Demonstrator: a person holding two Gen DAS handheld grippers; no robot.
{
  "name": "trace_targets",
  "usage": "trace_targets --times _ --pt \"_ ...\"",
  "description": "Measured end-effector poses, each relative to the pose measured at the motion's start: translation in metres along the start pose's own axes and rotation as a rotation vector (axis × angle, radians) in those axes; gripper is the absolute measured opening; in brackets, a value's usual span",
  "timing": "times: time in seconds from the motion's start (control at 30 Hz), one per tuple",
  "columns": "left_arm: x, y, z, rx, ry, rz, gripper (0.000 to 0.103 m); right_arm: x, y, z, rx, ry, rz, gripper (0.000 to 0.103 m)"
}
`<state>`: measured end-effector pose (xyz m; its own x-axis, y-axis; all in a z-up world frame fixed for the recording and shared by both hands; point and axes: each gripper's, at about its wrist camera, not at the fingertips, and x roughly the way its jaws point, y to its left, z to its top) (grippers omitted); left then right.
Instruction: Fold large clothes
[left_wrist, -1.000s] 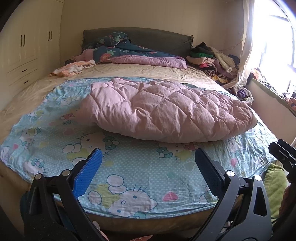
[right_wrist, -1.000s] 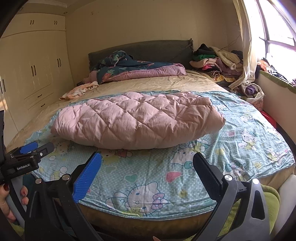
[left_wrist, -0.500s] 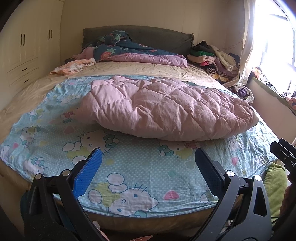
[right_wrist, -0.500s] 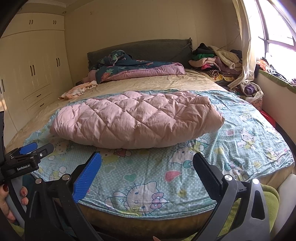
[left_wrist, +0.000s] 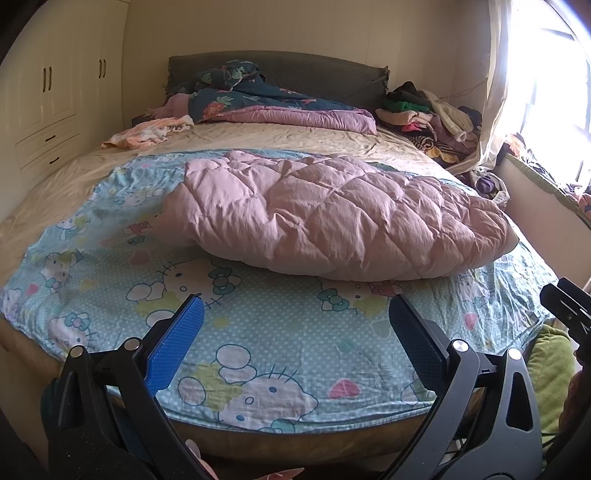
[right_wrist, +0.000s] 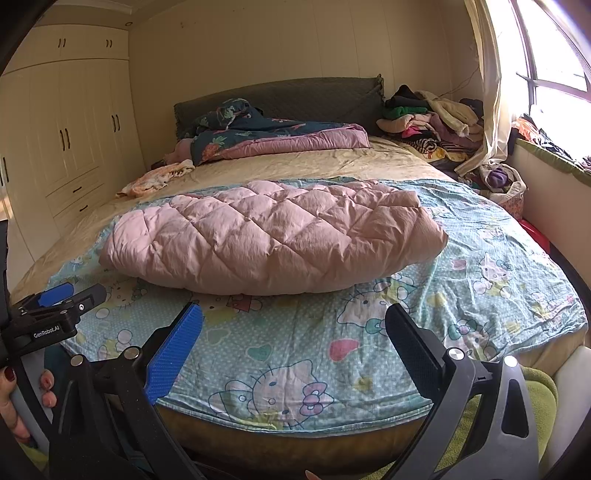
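Observation:
A pink quilted puffy garment (left_wrist: 340, 218) lies folded in a long bundle across the blue cartoon-cat sheet (left_wrist: 258, 332) on the bed; it also shows in the right wrist view (right_wrist: 273, 240). My left gripper (left_wrist: 295, 325) is open and empty, held over the bed's foot edge, short of the garment. My right gripper (right_wrist: 293, 328) is open and empty, also near the foot edge. The left gripper shows at the left edge of the right wrist view (right_wrist: 55, 306). The right gripper shows at the right edge of the left wrist view (left_wrist: 565, 306).
A dark floral duvet (right_wrist: 266, 136) is bunched at the grey headboard (right_wrist: 303, 99). A pile of clothes (right_wrist: 432, 122) sits at the bed's far right by the window. A small peach cloth (right_wrist: 159, 179) lies far left. Wardrobes (right_wrist: 66, 147) line the left wall.
Both views have shifted slightly downward and closer to the bed. The pink garment has not moved. Both grippers stay open.

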<state>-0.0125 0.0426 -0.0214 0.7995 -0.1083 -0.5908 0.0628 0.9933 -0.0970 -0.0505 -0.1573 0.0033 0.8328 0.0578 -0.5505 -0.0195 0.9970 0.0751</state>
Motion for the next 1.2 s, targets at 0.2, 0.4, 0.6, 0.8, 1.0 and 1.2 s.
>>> trace_targets --times 0.2,0.4,0.6,0.8,1.0,1.2 --pt "-0.0009 0.0001 0.0006 -0.001 -0.001 0.003 0.094 -0.0002 0.0005 0.0002 -0.001 0.001 0.001 0.099" --pt "-0.0010 0.0004 0.0005 -0.002 -0.004 0.002 0.094 -0.0010 0.0003 0.0000 -0.002 -0.001 0.001 0.099" --pt "-0.0012 0.0008 0.0007 -0.002 -0.004 0.002 0.094 -0.0006 0.0010 -0.0002 -0.004 0.001 0.002 0.099" --pt "-0.0016 0.0008 0.0017 -0.002 -0.003 0.003 0.094 -0.0008 0.0016 0.0004 -0.007 0.002 0.006 0.099" --pt "-0.0016 0.0006 0.0015 -0.002 -0.003 0.005 0.094 -0.0009 0.0018 0.0002 -0.007 0.003 0.006 0.099" --pt "-0.0018 0.0016 0.0021 -0.002 -0.005 0.007 0.094 -0.0007 0.0023 0.0012 -0.009 0.002 0.008 0.099"
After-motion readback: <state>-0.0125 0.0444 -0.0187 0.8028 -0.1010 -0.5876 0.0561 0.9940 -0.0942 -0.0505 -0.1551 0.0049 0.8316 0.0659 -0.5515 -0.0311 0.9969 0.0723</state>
